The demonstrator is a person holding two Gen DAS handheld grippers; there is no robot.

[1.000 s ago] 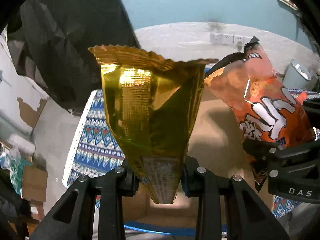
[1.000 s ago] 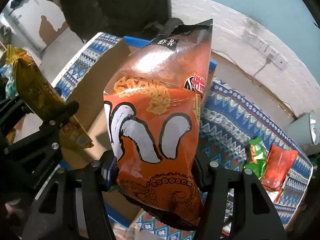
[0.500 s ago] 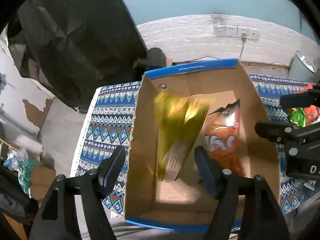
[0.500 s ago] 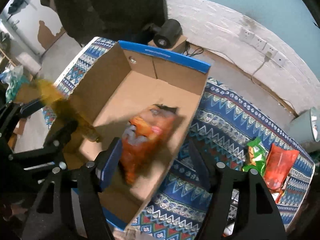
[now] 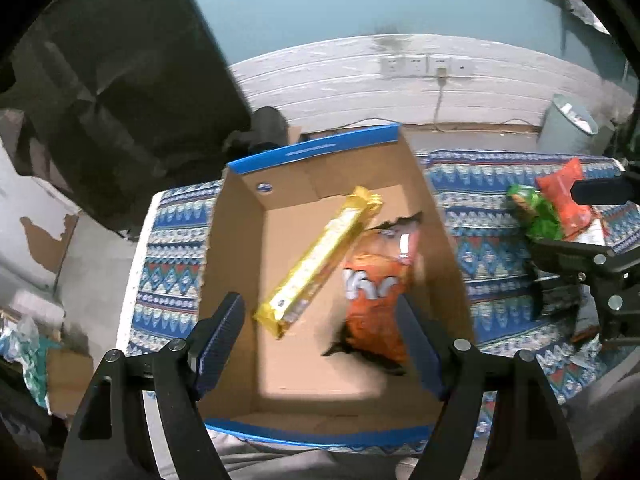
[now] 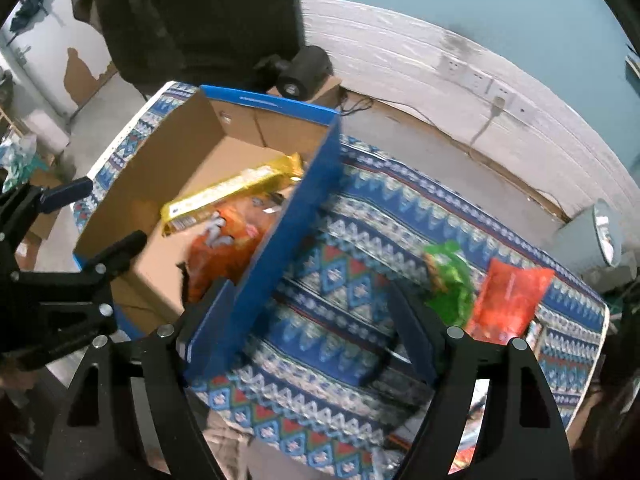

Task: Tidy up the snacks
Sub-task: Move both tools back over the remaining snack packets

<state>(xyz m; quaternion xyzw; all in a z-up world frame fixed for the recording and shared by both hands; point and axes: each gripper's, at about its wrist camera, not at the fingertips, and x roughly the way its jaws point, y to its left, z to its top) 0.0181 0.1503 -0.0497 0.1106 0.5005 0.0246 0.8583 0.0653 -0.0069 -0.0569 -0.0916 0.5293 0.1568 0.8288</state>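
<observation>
Two glossy snack bags (image 5: 320, 268), boxed

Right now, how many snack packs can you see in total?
4: gold pack and orange bag in the cardboard box; green bag and red bag on the patterned cloth. More may be hidden.

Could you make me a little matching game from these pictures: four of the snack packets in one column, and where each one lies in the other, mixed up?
Things:
1. long gold foil packet
2. orange crinkly snack bag
3. green snack bag
4. flat red packet

Places:
A. on the patterned cloth, nearest the cardboard box's blue wall
B. in the box, against its right wall
C. on the cloth, farthest from the box
D. lying diagonally in the box

Pairs: 1-D, 2-B, 3-A, 4-C
</observation>
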